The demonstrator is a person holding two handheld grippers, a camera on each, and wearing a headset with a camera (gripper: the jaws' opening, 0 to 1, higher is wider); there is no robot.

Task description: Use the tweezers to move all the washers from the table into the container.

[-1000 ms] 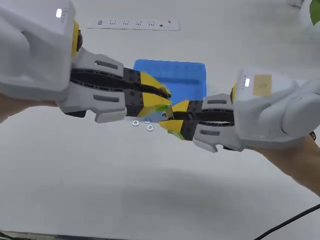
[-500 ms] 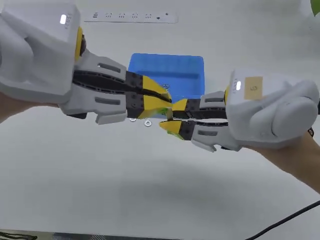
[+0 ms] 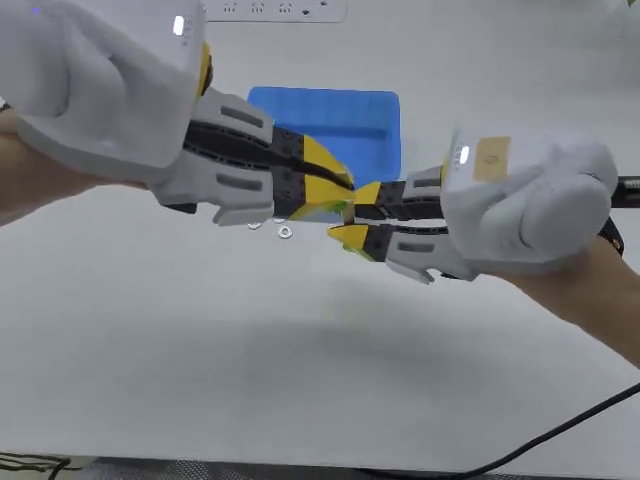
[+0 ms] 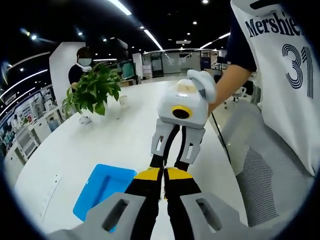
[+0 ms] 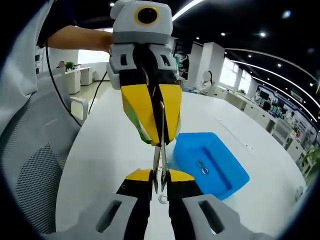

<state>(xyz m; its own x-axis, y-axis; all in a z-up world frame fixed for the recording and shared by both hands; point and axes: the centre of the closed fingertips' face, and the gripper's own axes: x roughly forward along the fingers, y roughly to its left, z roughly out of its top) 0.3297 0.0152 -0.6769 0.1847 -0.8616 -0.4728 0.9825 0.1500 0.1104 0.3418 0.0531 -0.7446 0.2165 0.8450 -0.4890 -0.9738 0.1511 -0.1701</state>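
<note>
Tweezers (image 5: 160,145) clamped in jaws of my left gripper (image 3: 340,198), level over bench (image 3: 200,340), my right gripper (image 3: 348,213) facing it tip to tip, jaws close around tweezers, grip unclear, washers (image 3: 285,232) on bench beside container (image 3: 345,115)

The left gripper (image 3: 347,197) and the right gripper (image 3: 352,213) are cased in bulky white shells, from which pale grey brackets and black arms run out to yellow tips. A small white lamp (image 3: 179,26) is lit on the left shell; a tan label (image 3: 490,157) is stuck on the right. A white jersey (image 4: 280,75) numbered "31" in dark figures is worn with a dark sleeve (image 4: 240,45).
</note>
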